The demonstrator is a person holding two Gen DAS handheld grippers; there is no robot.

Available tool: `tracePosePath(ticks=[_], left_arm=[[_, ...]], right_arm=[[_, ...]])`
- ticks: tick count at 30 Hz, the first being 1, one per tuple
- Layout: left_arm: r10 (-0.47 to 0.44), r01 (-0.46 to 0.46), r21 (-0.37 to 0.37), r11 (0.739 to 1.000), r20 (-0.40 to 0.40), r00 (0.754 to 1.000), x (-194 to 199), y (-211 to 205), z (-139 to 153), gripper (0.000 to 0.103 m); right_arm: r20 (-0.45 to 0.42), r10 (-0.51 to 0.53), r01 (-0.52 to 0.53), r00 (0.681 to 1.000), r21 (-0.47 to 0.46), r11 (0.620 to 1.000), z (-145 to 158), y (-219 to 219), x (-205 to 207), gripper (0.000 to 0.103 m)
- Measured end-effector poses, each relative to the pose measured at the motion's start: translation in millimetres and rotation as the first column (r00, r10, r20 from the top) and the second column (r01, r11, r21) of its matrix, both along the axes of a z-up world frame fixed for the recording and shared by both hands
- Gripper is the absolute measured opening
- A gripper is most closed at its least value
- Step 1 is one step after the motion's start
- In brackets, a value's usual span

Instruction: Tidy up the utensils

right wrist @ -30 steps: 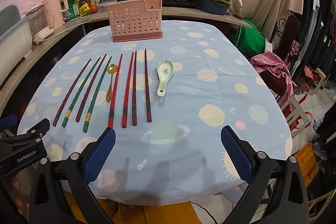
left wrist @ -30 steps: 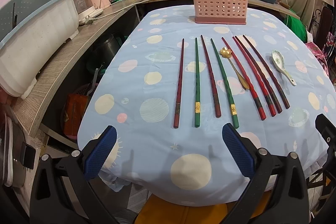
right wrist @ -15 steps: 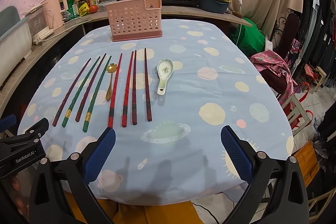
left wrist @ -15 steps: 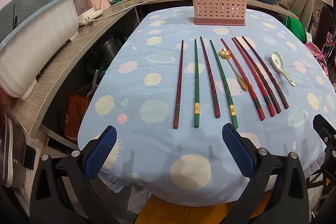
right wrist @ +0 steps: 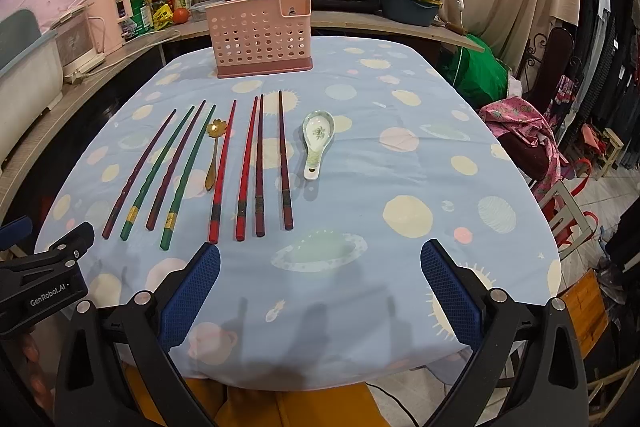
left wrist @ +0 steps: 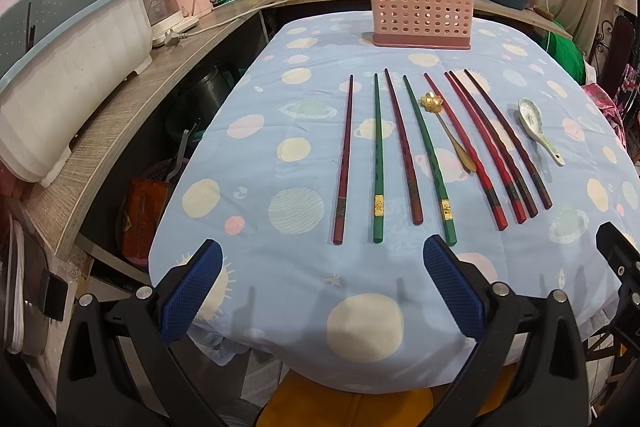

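**Utensils laid out, none picked yet**

Both tools, left tool (left wrist: 320,285) and right tool (right wrist: 320,285), hover empty, jaws wide apart, at the worktop's (right wrist: 420,163) 6 o'clock edge. Long lacquered chopsticks (left wrist: 400,147), a gold flower-headed spoon (left wrist: 448,131) and a white ceramic soup spoon (right wrist: 316,143) lie centrally; the pink perforated plastic holder (right wrist: 262,37) stands at 12 o'clock. Next: probably reach forward and pinch one piece.

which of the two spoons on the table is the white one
The white spoon lies at the right end of the row, beyond the chopsticks; the gold spoon lies among them.
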State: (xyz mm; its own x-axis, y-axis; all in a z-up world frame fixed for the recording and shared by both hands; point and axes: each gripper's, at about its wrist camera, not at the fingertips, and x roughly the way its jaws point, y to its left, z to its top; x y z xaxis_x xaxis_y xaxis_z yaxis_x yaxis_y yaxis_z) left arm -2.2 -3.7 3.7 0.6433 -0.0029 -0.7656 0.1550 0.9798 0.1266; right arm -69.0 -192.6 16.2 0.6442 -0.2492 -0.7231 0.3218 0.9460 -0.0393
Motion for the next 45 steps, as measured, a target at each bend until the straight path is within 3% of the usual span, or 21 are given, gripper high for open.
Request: tracePosePath(ticks=[45], left_arm=[[0.002, -0.002, -0.008, 1.0, -0.003, 1.0, 0.3, 2.5, -1.9, 0.096]], right_arm=[[0.004, 0.007, -0.007, 1.0, 0.004, 1.0, 0.9, 1.7, -0.5, 0.096]])
